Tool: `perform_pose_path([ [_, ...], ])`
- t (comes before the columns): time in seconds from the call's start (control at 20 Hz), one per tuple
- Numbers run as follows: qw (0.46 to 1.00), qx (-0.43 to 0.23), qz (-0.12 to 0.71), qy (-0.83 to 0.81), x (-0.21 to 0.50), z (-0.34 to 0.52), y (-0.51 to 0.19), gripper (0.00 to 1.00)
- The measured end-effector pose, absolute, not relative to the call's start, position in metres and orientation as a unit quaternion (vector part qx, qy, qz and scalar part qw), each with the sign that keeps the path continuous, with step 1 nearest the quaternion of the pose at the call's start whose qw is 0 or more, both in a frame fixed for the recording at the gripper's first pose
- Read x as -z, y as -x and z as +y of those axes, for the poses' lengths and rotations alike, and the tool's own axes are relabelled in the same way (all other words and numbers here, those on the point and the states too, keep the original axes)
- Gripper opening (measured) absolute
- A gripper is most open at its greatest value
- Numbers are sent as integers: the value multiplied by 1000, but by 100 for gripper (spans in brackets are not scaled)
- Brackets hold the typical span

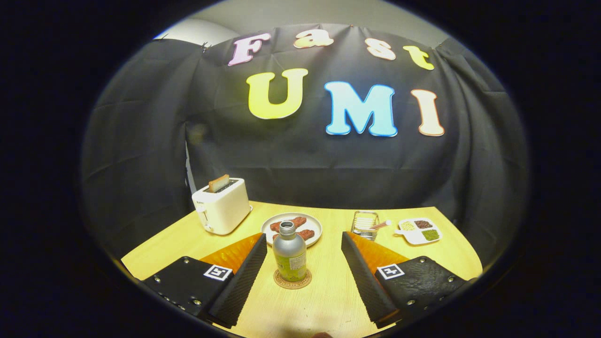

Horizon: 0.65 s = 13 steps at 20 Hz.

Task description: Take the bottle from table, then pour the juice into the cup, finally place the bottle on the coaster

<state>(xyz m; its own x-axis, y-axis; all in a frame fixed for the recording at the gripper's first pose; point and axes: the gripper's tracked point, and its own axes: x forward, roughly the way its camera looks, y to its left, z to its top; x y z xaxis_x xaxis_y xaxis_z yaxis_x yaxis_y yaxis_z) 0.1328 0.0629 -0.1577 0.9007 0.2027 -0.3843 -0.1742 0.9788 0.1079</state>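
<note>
A small silver bottle (289, 253) is seen standing upright on a round coaster (292, 279) on the wooden worktop (328, 291). Its cap seems to be off, so the top looks open. The bottle looks like metal, so it is likely hard and stiff, and it will not squash when pressed. Its smooth side may be a bit slippery. How much juice is inside cannot be told, so it may be light or a little heavy. The best place to be held is judged to be the middle of the body, around the label, well below the open neck, so that it stays straight and nothing is spilled. The gripper (304, 277) is spread wide, and nothing is held or touched by it. The bottle stands between the two fingers, with a clear gap on the left side and on the right side. A clear cup (365, 224) is seen far off to the right, beyond the right finger. A plate (313, 226) with food sits just behind the bottle, and a toaster (221, 206) stands far to the left.
</note>
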Motion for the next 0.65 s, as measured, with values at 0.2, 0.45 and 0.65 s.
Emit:
perform_pose_path([
  [0.2, 983, -74, 166, -26, 118, 54, -110, 97],
  [0.45, 987, -58, 146, -27, 89, 52, -79, 97],
  [0.65, 990, -43, 133, -30, 75, 53, -54, 97],
])
